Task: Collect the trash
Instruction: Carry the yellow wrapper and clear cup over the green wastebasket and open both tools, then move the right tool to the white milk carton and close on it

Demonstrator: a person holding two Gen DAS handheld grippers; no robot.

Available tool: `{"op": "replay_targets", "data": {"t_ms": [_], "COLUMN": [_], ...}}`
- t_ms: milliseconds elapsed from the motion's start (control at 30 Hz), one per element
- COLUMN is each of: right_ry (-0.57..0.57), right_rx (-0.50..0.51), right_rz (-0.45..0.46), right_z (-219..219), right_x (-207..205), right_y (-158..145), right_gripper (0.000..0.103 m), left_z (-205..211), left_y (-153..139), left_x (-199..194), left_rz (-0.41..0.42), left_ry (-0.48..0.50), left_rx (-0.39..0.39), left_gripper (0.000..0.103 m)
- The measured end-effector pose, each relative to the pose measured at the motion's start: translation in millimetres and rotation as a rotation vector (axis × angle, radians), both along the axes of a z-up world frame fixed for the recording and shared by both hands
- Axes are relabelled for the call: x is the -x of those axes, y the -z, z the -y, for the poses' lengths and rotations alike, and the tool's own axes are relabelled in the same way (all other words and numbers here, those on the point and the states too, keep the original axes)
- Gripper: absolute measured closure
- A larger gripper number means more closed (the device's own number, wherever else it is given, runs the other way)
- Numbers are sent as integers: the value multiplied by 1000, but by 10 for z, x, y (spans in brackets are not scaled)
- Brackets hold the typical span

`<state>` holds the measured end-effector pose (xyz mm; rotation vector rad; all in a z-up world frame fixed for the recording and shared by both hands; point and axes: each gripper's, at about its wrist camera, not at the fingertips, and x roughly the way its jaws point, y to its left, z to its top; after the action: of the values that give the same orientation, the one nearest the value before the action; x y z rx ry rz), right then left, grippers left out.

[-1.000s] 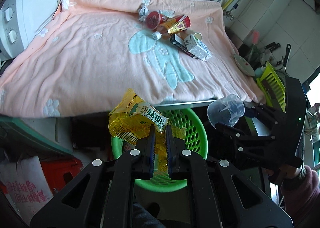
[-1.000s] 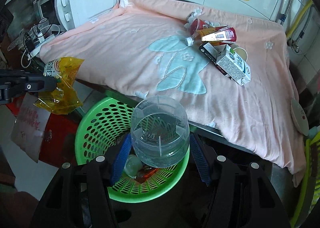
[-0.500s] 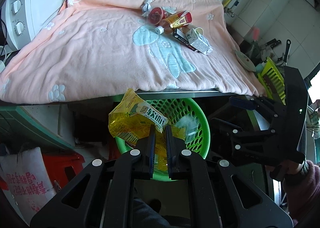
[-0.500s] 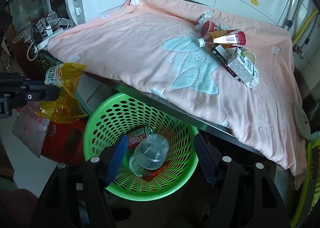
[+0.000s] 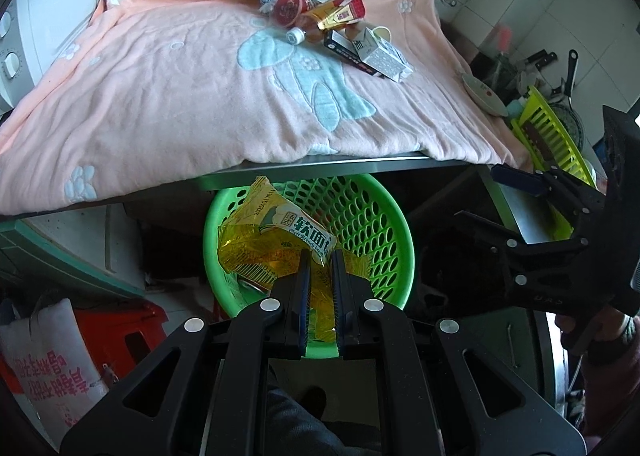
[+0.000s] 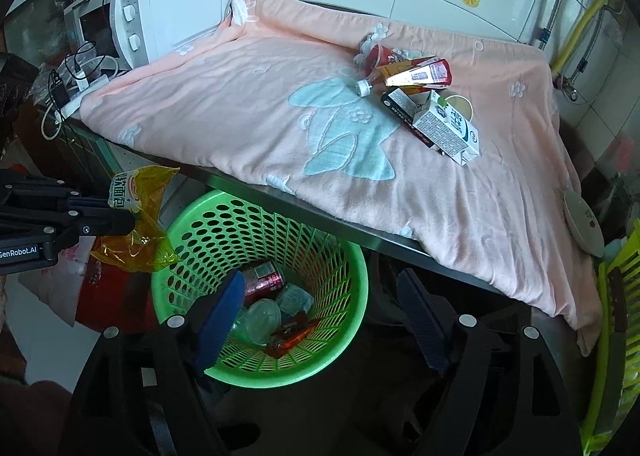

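My left gripper (image 5: 319,256) is shut on a yellow bread wrapper (image 5: 264,244) and holds it over the near rim of the green basket (image 5: 384,224). From the right wrist view the wrapper (image 6: 136,224) hangs at the basket's (image 6: 344,256) left edge. My right gripper (image 6: 320,296) is open and empty above the basket, which holds a clear plastic cup (image 6: 260,316), a red can (image 6: 262,282) and wrappers. More trash lies on the pink blanket (image 6: 240,116): a milk carton (image 6: 448,128), a bottle (image 6: 412,74) and a black box (image 6: 400,108).
The blanket covers a metal counter (image 5: 340,166) above the basket. A white microwave (image 6: 160,20) stands at the counter's left end. A lime dish rack (image 5: 548,128) is at the right. A red stool (image 5: 120,332) and a white bag (image 5: 44,368) sit on the floor left of the basket.
My right gripper opened and the clear cup dropped into the basket. My left gripper moved the yellow wrapper over the basket.
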<state>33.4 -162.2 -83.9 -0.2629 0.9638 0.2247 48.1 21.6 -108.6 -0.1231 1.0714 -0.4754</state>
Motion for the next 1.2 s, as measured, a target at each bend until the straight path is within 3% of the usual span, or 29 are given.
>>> {"op": "replay_targets", "data": {"t_ms": [167,267,400,667,1200], "right_ry": [24,31,32,35,70], "right_rx": [-3,-6,-3,-1,20], "right_rz": [8,9,10,14,11], "right_z": [86,115,132,214,507], "right_x": [24,23,8,-115,-676], "right_y": [-20,-22,-11,-33,-77], "right_gripper": [23,23,21,19,14], "left_z": [110,160,193,187,111], "left_y": [37,65,80,16,-76], "left_x": [-15,-32,-49,-132,-488], "left_rz": [-13,-25,-32,-19,0], "left_ry": [24,30,27,7,-26], "left_rx": [-7,-9,-10,-18,-23], "left_gripper": [92,84,63,45,37]}}
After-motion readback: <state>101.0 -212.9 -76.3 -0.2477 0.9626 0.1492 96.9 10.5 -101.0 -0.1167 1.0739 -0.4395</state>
